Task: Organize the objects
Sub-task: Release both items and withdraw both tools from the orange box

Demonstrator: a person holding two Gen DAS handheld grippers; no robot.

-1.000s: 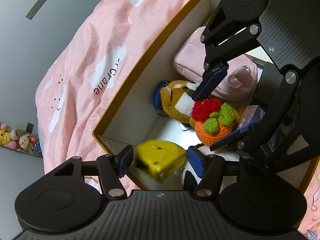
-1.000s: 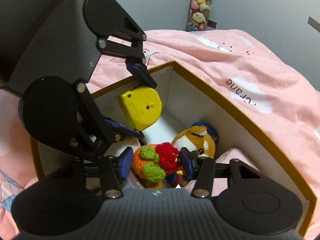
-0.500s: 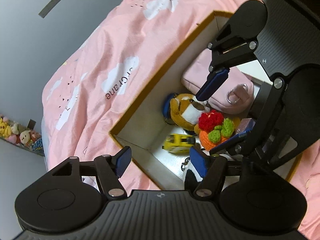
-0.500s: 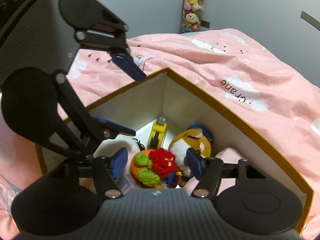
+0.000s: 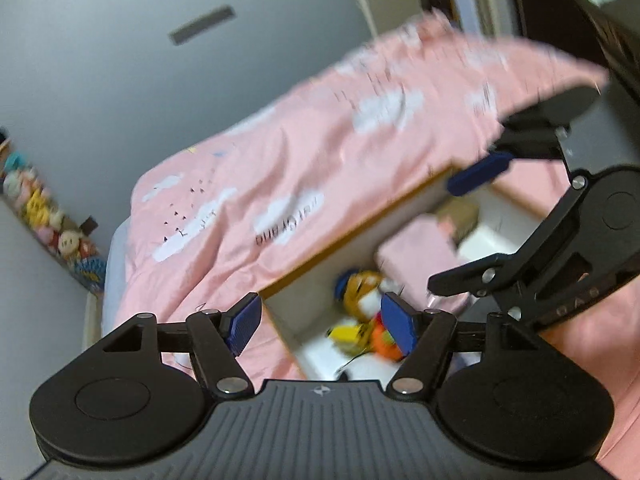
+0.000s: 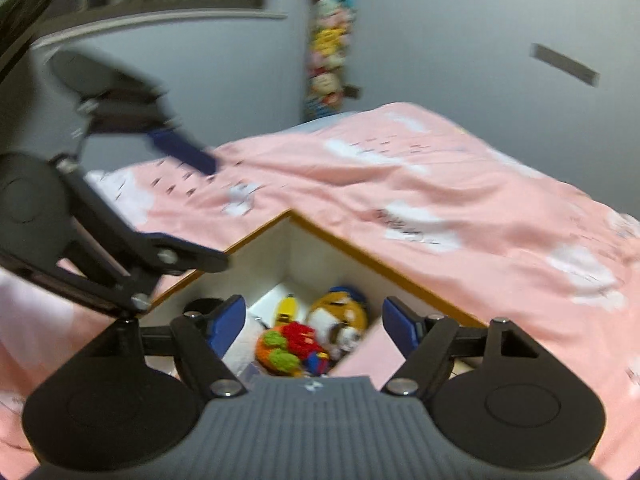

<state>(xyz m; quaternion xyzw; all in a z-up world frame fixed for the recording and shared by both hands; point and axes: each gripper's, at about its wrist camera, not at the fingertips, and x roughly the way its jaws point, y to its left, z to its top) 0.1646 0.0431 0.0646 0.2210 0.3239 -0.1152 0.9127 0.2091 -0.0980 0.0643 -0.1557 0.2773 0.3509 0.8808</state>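
Both grippers clear above the box (image 6: 362,246), nothing carried. Left gripper (image 5: 322,322): jaws spread wide, have just been opening, empty gap between the blue pads. Right gripper (image 6: 314,322): same, jaws wide and just been opening, nothing between them. Yellow tape measure (image 6: 287,307) lies on the box floor in the far corner, just beside the dog plush (image 6: 340,316); crochet orange toy (image 6: 290,346) sits in front of both, touching the plush. Pink pouch (image 5: 416,258) also inside the box, on the other side of the plush from the tape measure (partly hidden by the right gripper in the left view). Box rests on the pink bedspread (image 6: 460,208).

Step looks like retreat after the drop. Do it well: lift straight out, pads clear of the box rim, don't nudge the toys. Frames blurred, so finer contacts can't be told.
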